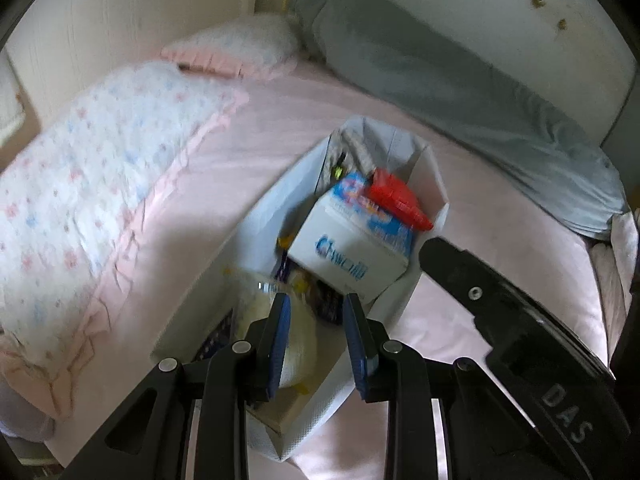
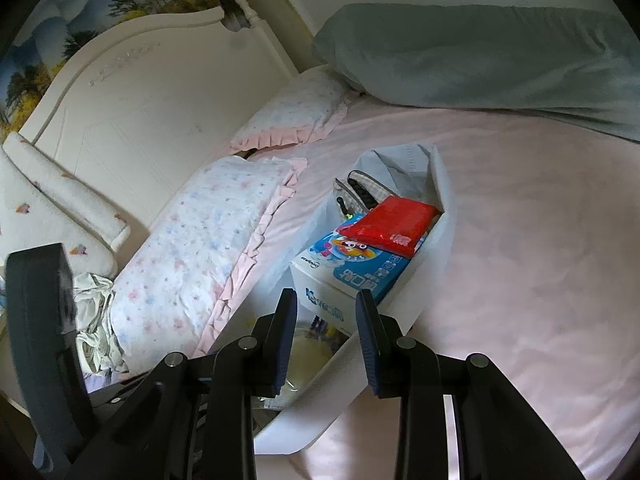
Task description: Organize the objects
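Observation:
A white fabric bin [image 1: 430,168] [image 2: 442,208] stands on the pink bed sheet. In it lie a white and blue carton [image 1: 352,252] [image 2: 352,268], a red packet [image 1: 396,196] [image 2: 394,220] on top of it, a plaid pouch [image 2: 362,192] at the far end, and a pale bag [image 1: 296,336] at the near end. My left gripper [image 1: 316,304] is open and empty just above the bin's near end. My right gripper [image 2: 326,300] is open and empty over the bin's near end; its body shows in the left wrist view [image 1: 500,300].
Two floral pillows [image 2: 200,248] [image 2: 304,108] with pink frills lie left of the bin by the white headboard [image 2: 140,80]. A grey-blue duvet roll [image 2: 480,52] lies along the far side. The pink sheet [image 2: 540,260] stretches right of the bin. Crumpled cloth [image 2: 94,320] lies at the bed's left.

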A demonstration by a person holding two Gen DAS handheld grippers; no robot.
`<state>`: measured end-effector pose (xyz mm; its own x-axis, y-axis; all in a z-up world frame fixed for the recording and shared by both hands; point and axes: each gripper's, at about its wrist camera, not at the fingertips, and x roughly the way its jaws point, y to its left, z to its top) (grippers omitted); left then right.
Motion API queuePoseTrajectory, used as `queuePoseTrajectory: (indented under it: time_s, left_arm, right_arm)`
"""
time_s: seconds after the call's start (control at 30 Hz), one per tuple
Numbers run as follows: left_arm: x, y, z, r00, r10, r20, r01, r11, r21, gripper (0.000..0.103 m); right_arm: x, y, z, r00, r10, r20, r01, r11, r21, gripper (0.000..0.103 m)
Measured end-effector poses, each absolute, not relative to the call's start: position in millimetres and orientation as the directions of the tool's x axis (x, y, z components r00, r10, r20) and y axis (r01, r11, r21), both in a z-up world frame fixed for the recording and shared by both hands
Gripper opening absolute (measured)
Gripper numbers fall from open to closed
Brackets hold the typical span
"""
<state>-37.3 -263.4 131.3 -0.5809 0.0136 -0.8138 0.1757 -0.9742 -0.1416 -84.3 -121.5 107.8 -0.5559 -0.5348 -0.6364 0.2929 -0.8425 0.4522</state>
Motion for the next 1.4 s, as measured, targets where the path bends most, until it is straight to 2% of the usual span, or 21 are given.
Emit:
queuePoseTrajectory:
  time_s: [0.1,0.17,0.2,0.3,0.53,1.4]
  left_arm:
    - [-20.5,-258.2,151.8,-0.696,-0.054,-0.716,0.178,-0.979,-0.098,0.026]
    - [-15.3,-256.8,154.3,-0.703,-0.134,-0.698,0.236,-0.970,-0.051,0.027]
    - [-15.2,-257.1,153.2,-0.698,-0.153,-0.700,0.253,-0.967,-0.041,0.027]
    - [-21.7,-259.6,147.2,-0.672,-0.106,-0.733,0.222,-0.973,-0.063,0.027]
    - [-38.4,-268.8,119.2,-0.506,0.001,-0.863,0.219,-0.967,-0.129,0.027]
    - [-33.2,-270.5,124.2,-0.516,-0.073,-0.853,0.244,-0.968,-0.064,0.027]
  right_arm:
    - [-80.9,-117.1,115.1,-0.576,-0.552,-0.603,0.303,-0.829,0.470,0.031]
    - [-81.1,-114.4,116.6,-0.568,-0.571,-0.592,0.306,-0.815,0.492,0.033]
    - [-81.5,-113.9,115.4,-0.561,-0.571,-0.599,0.302,-0.815,0.495,0.033]
    - [-83.6,-115.5,110.3,-0.546,-0.556,-0.627,0.286,-0.827,0.484,0.034]
    - [-89.2,-122.3,98.4,-0.496,-0.507,-0.704,0.256,-0.861,0.440,0.034]
    - [-90.0,-126.9,91.7,-0.463,-0.514,-0.722,0.251,-0.857,0.449,0.034]
